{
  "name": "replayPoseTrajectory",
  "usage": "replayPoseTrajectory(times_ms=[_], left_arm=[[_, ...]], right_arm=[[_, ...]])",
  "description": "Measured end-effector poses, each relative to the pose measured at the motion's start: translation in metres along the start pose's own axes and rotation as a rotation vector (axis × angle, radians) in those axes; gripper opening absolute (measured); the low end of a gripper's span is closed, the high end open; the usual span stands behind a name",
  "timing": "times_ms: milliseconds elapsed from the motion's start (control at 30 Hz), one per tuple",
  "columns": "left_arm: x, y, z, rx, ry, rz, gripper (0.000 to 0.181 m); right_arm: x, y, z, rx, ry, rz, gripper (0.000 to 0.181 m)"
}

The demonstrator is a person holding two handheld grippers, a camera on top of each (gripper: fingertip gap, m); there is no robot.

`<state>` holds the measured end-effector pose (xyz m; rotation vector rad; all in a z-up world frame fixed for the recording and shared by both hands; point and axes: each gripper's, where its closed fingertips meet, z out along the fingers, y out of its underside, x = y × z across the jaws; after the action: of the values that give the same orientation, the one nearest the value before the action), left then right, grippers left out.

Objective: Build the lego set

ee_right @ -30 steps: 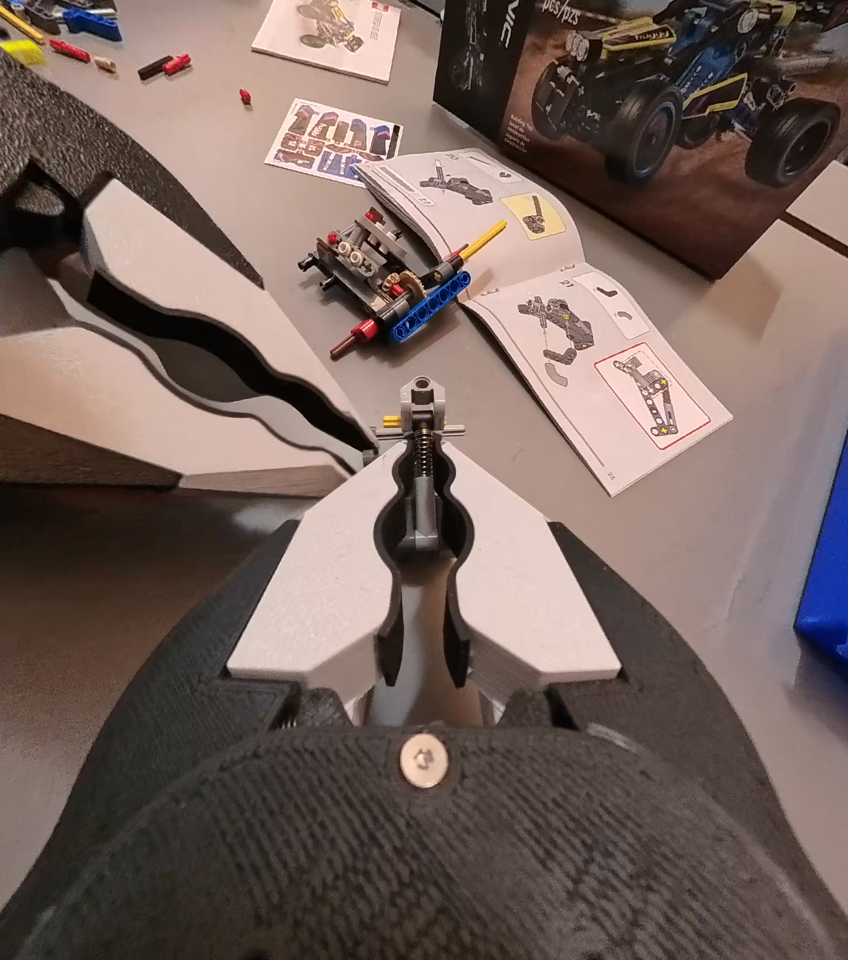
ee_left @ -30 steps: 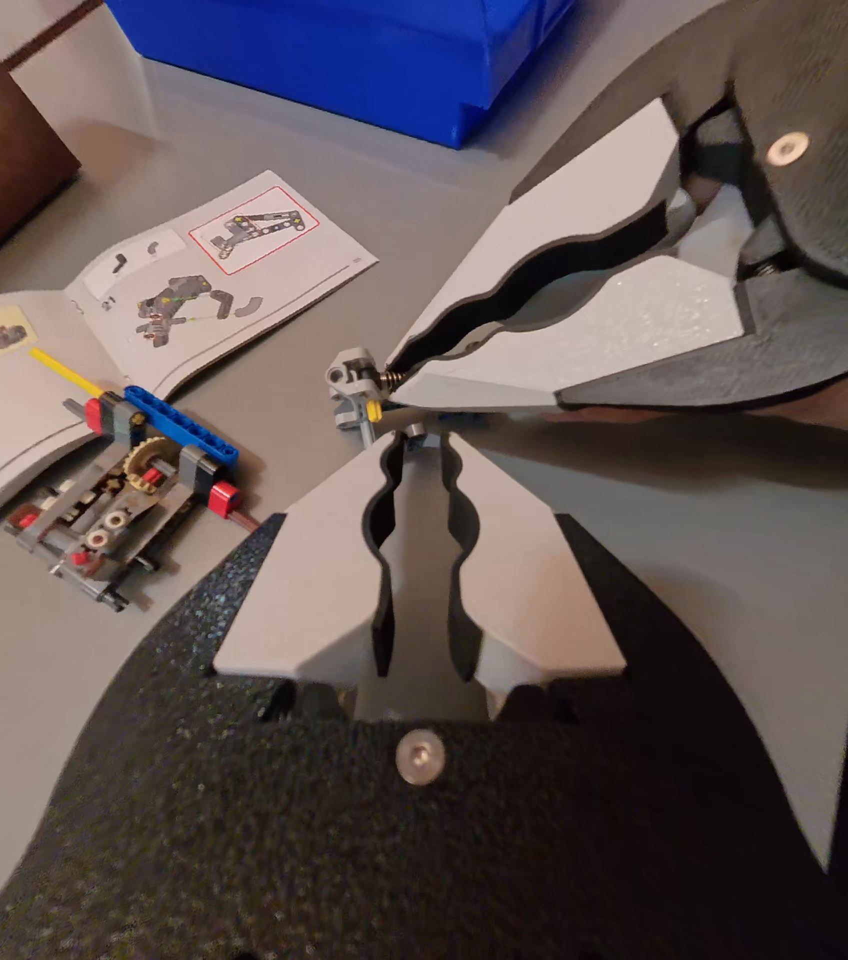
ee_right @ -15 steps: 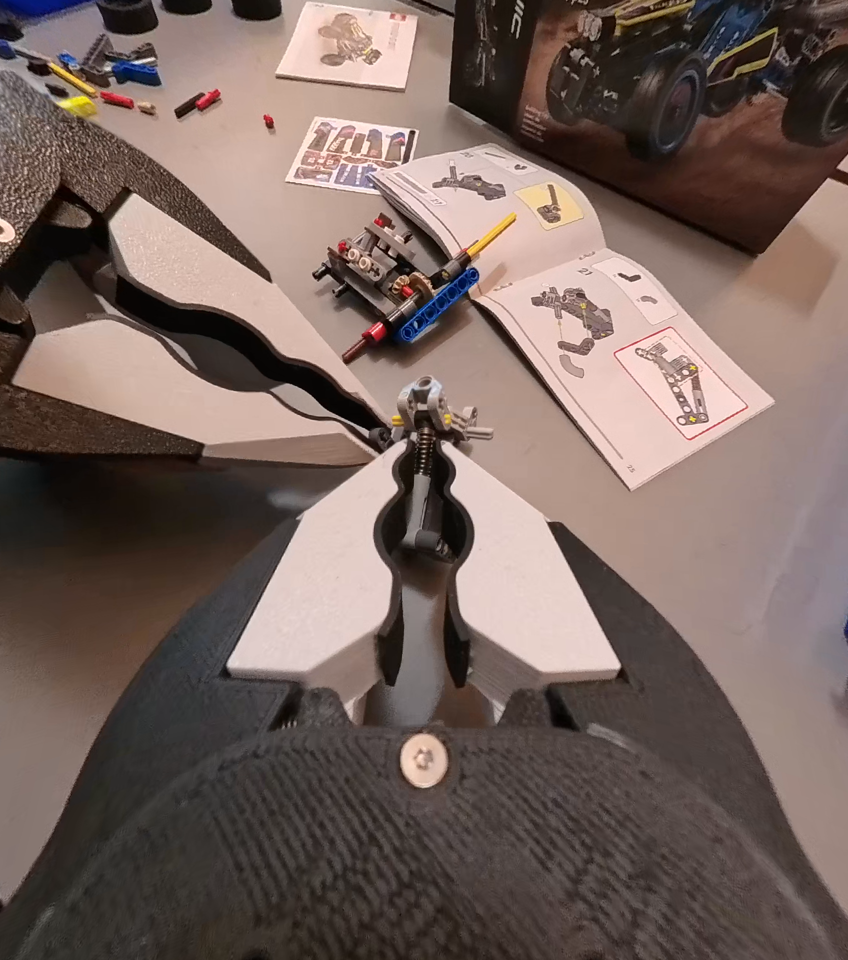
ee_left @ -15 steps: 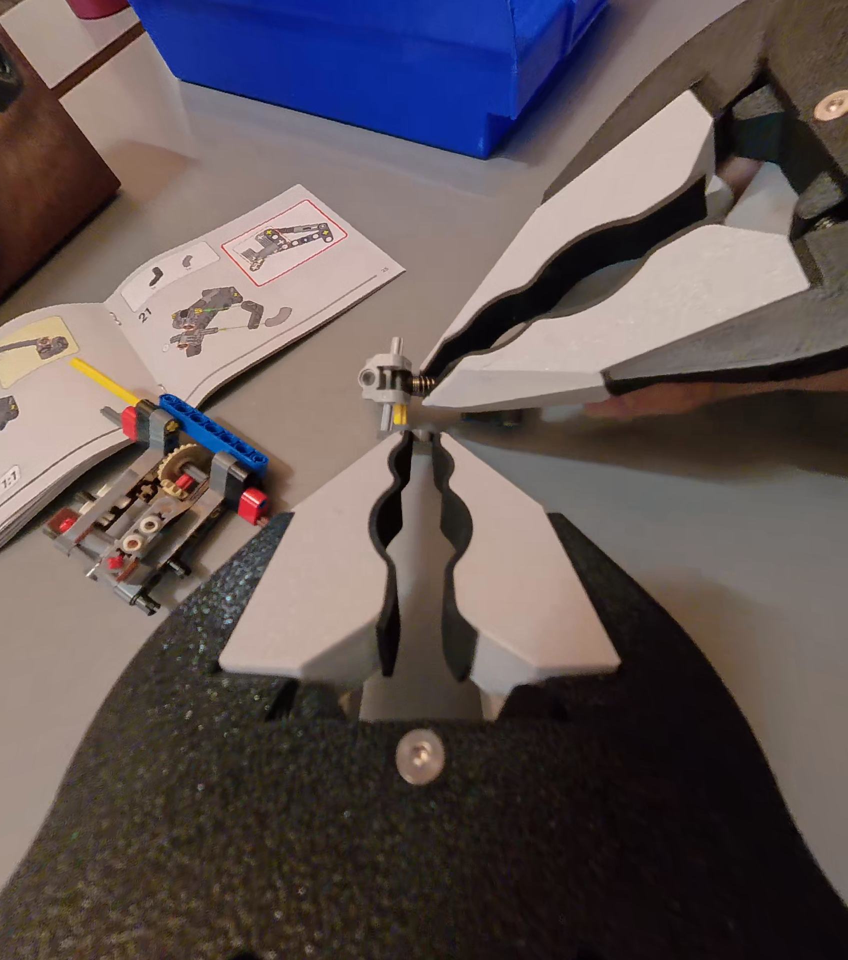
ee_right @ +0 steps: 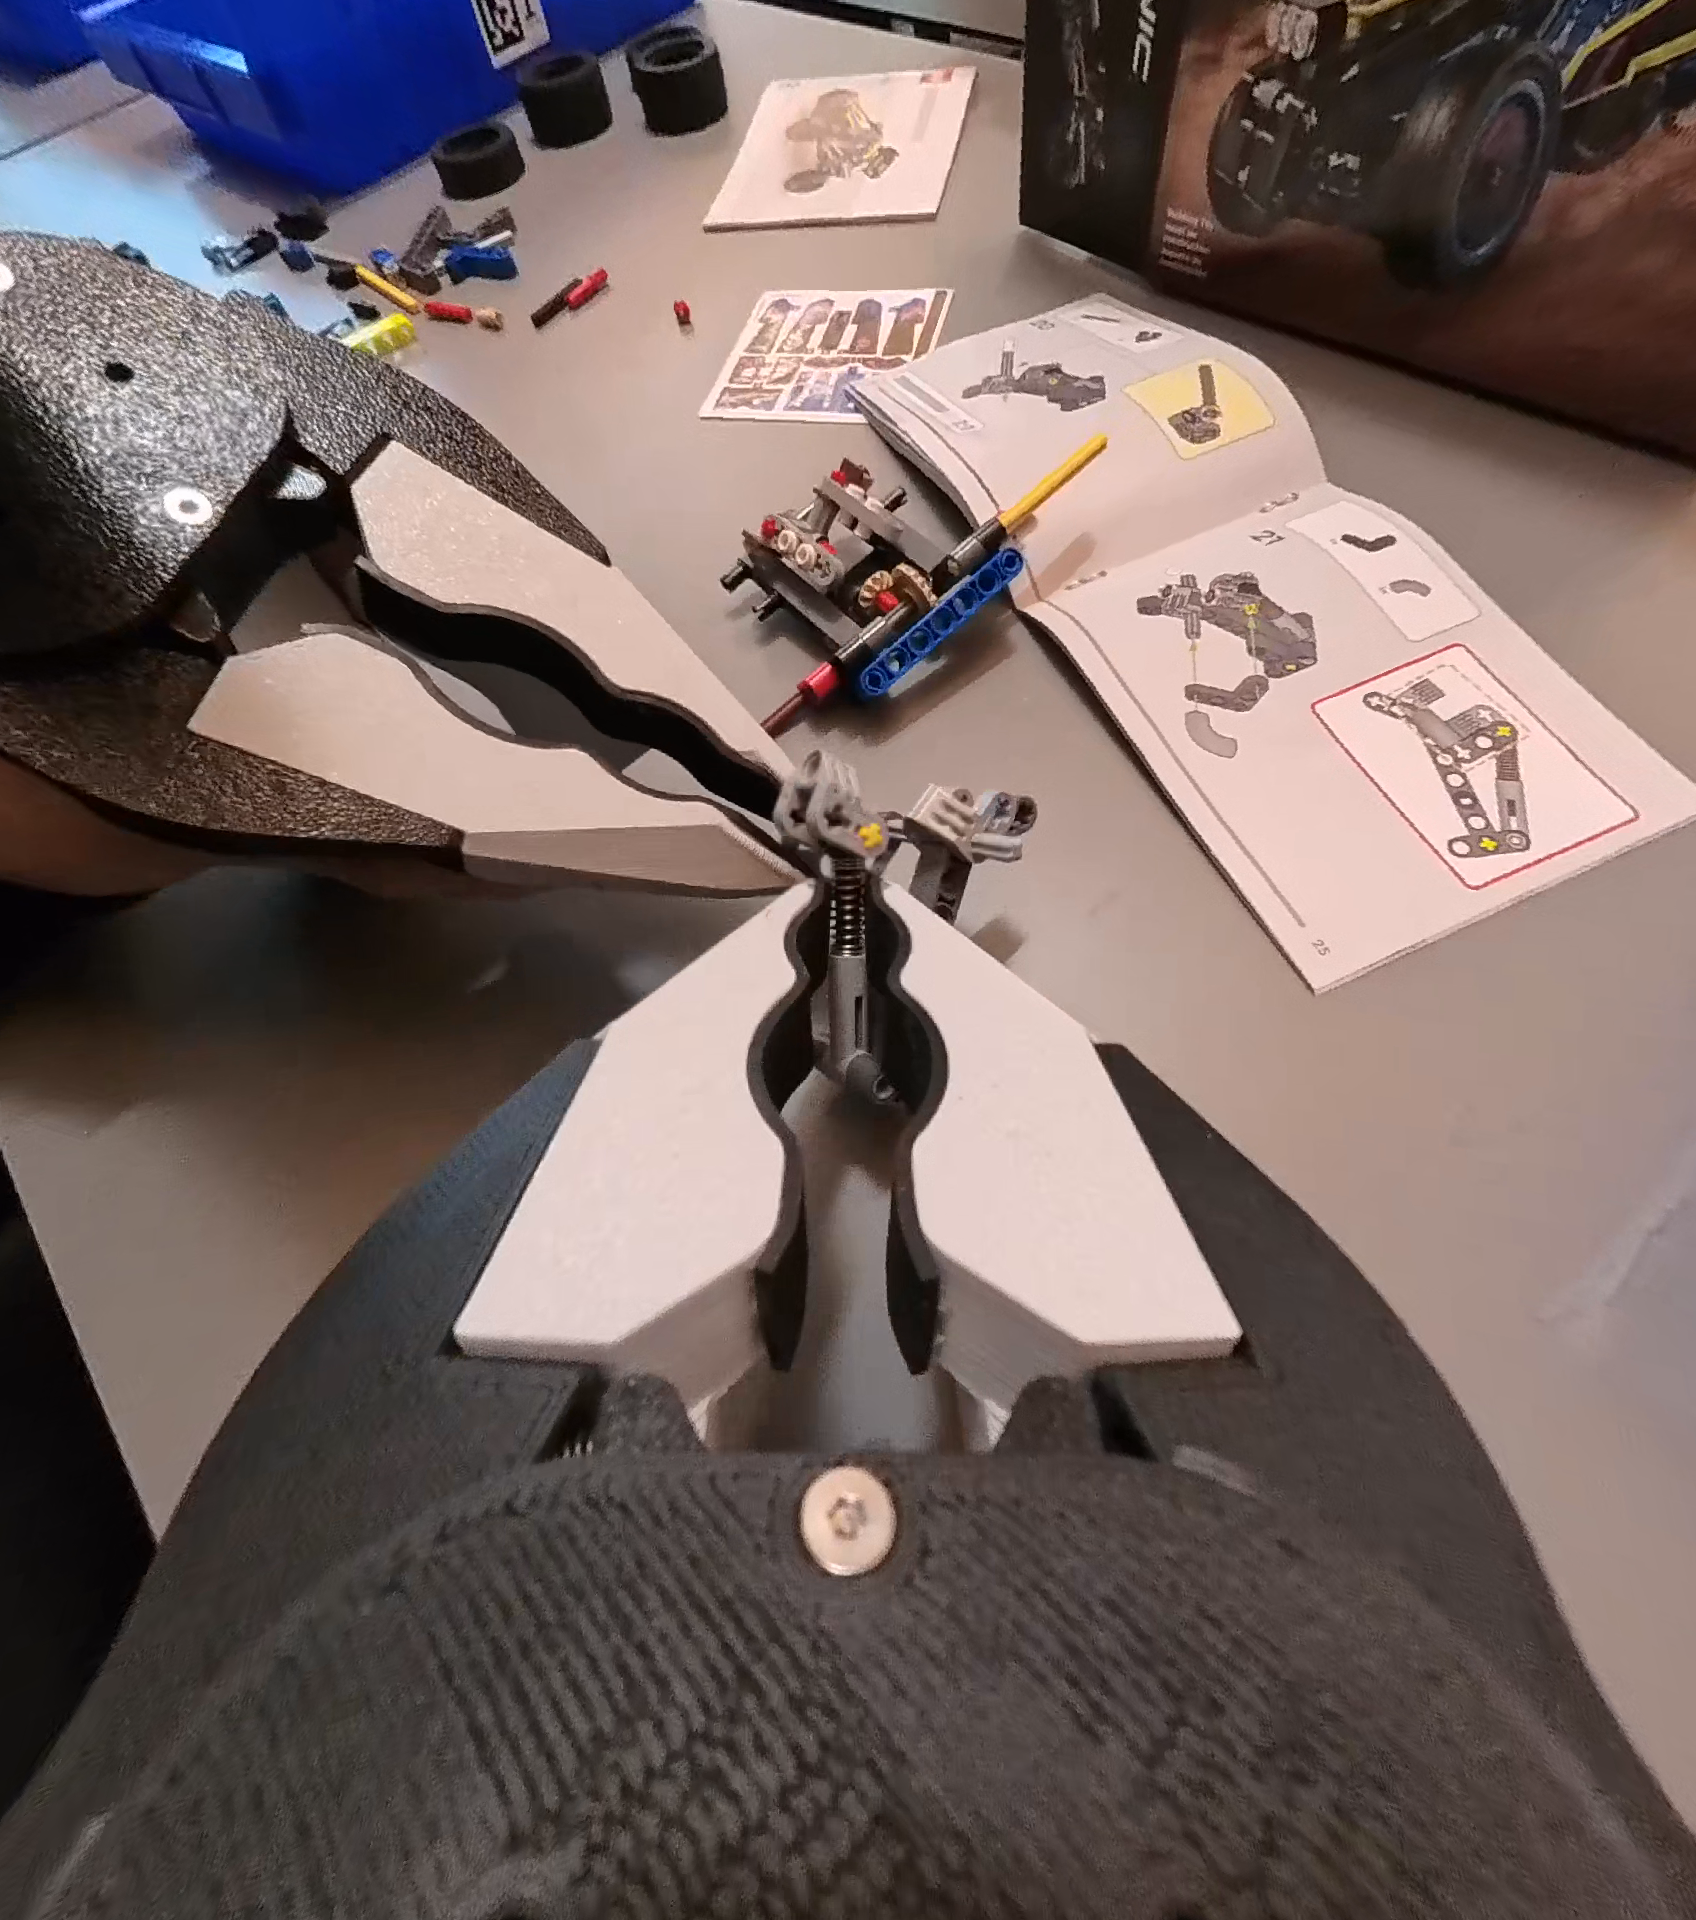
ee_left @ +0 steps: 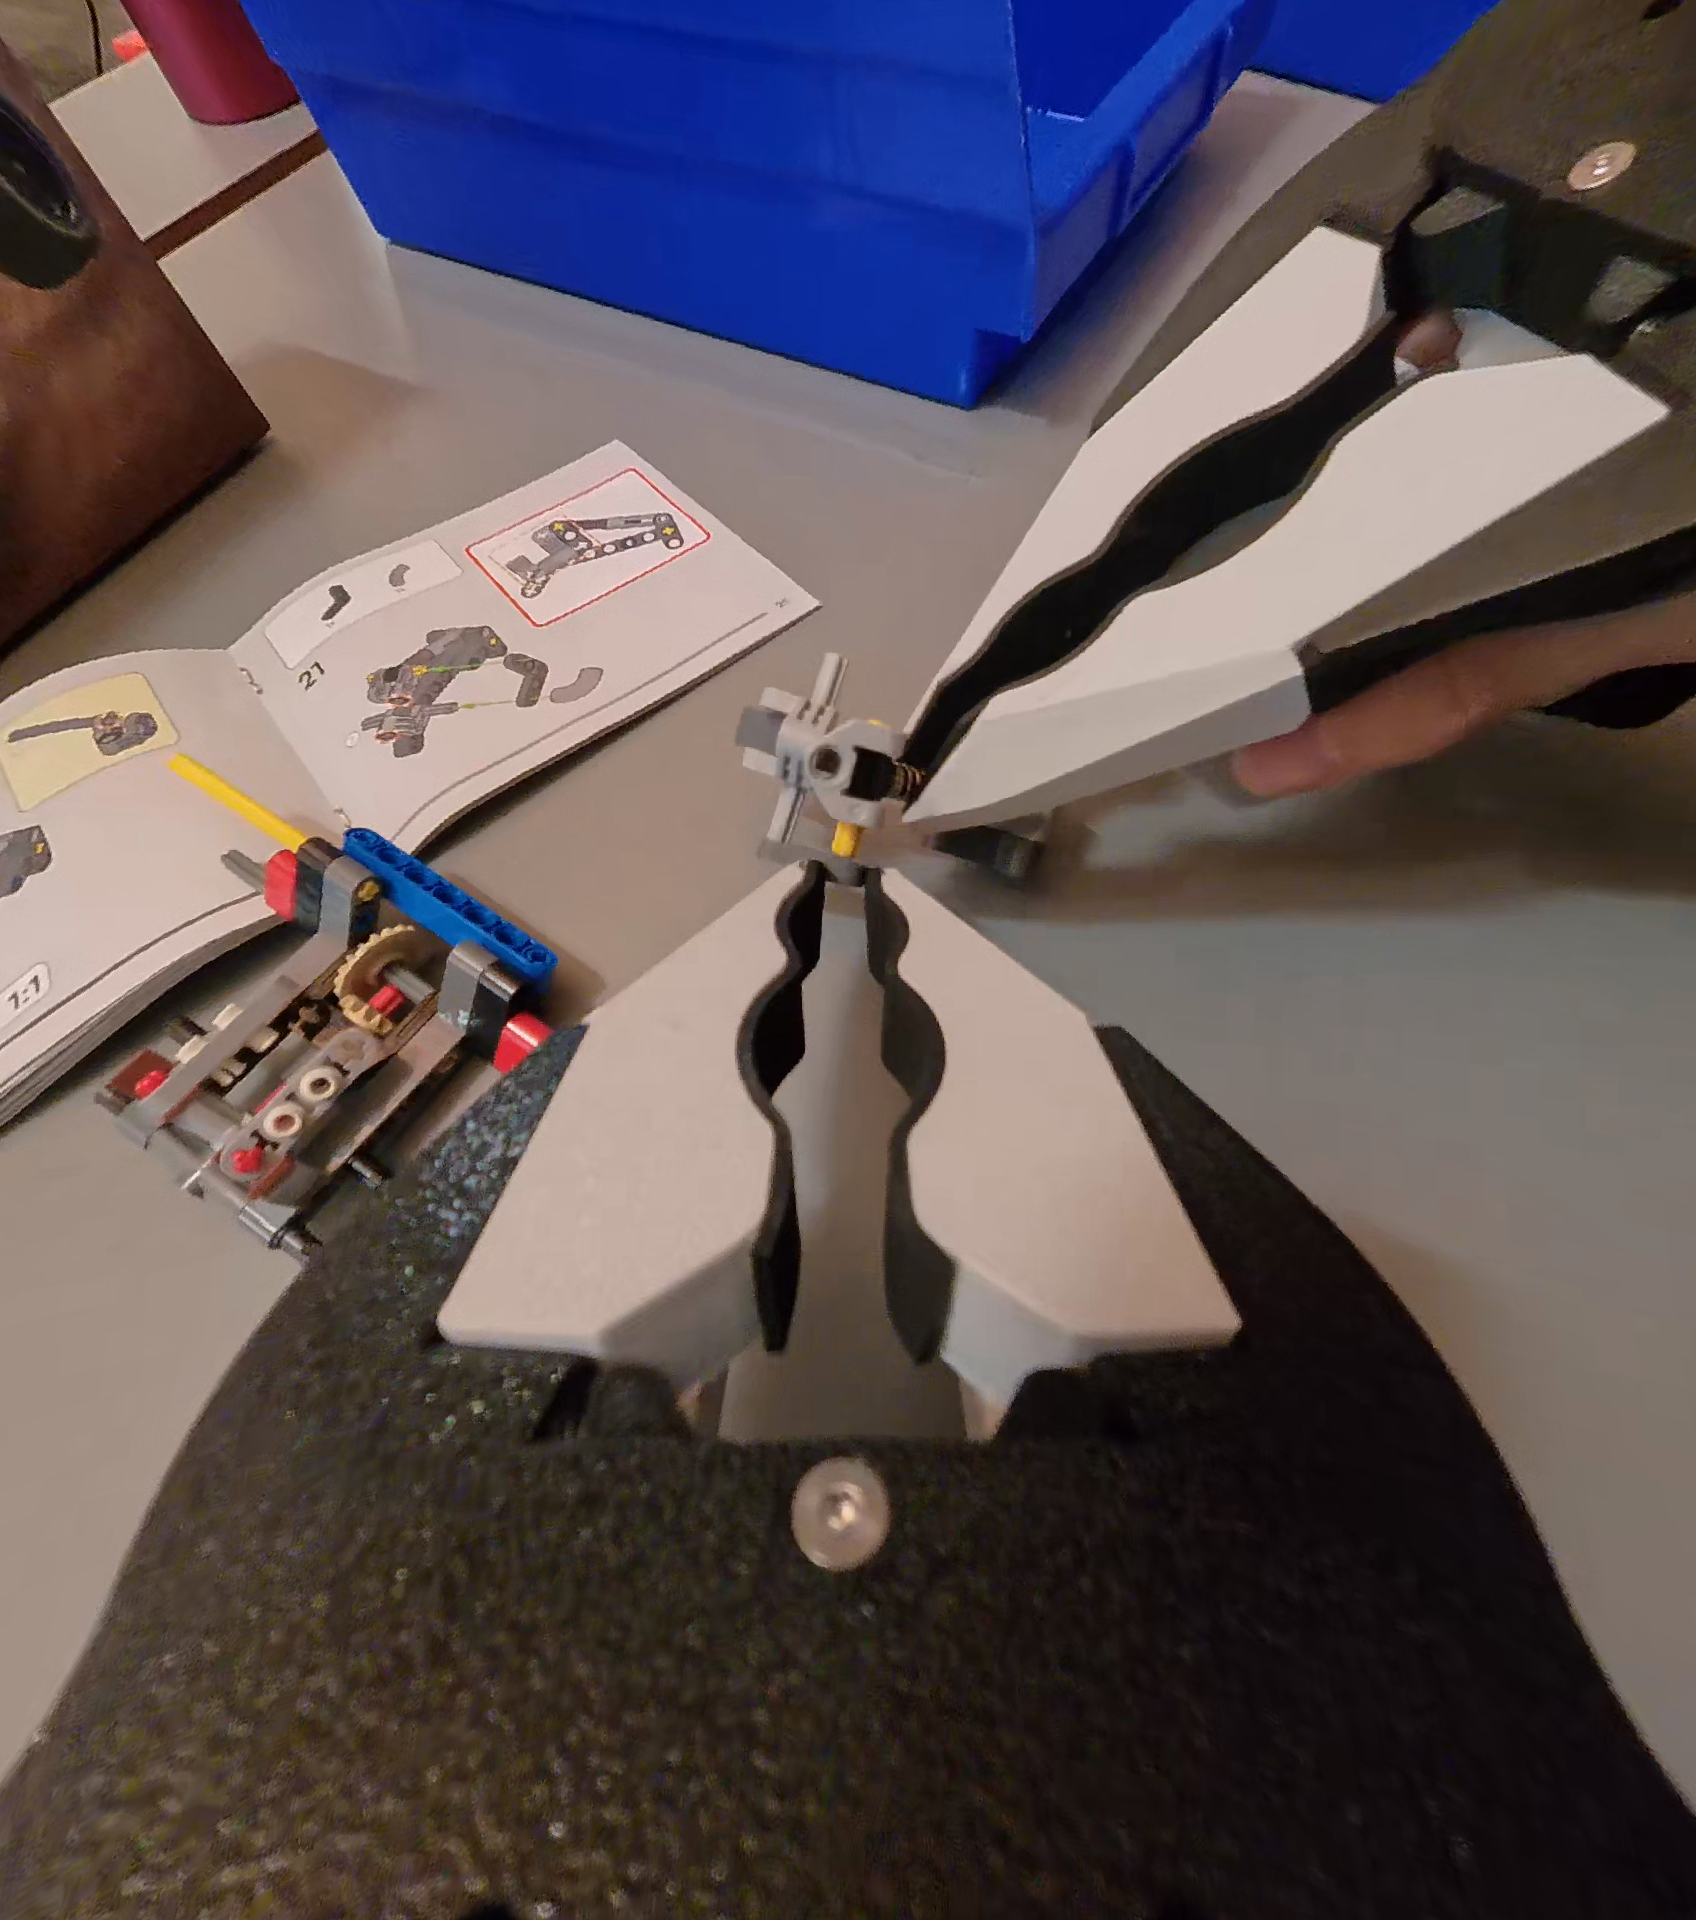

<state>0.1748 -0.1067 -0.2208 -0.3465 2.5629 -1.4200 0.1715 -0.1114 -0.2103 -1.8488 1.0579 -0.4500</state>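
Note:
My right gripper is shut on a grey shock absorber with a metal spring, which sticks out past the tips. In the left wrist view the right gripper comes in from the upper right. My left gripper is shut on the lower end of a small grey assembly with a yellow pin. This assembly meets the shock absorber's head just above the table. In the right wrist view the left gripper comes from the left and the assembly sticks out to the right. What lies between the left fingertips is hidden.
A part-built chassis with a blue beam lies beside the open instruction booklet. A blue bin stands behind. The right wrist view shows the set's box, a sticker sheet, loose parts and tyres at the far edge. Left and right tips are no more than a few centimetres apart.
Both grippers have drawn back and tilted together, keeping their holds. The grey assembly has turned at the shock absorber's head and now sticks out sideways.

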Motion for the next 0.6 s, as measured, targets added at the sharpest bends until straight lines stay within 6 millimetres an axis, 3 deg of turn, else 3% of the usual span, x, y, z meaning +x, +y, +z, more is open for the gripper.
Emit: replayPoseTrajectory(times_ms=[600], left_arm=[[0.0,-0.0036,-0.0006,0.023,-0.012,0.05,0.005]], right_arm=[[-0.0038,0.0047,-0.003,-0.071,-0.06,0.052,0.004]])
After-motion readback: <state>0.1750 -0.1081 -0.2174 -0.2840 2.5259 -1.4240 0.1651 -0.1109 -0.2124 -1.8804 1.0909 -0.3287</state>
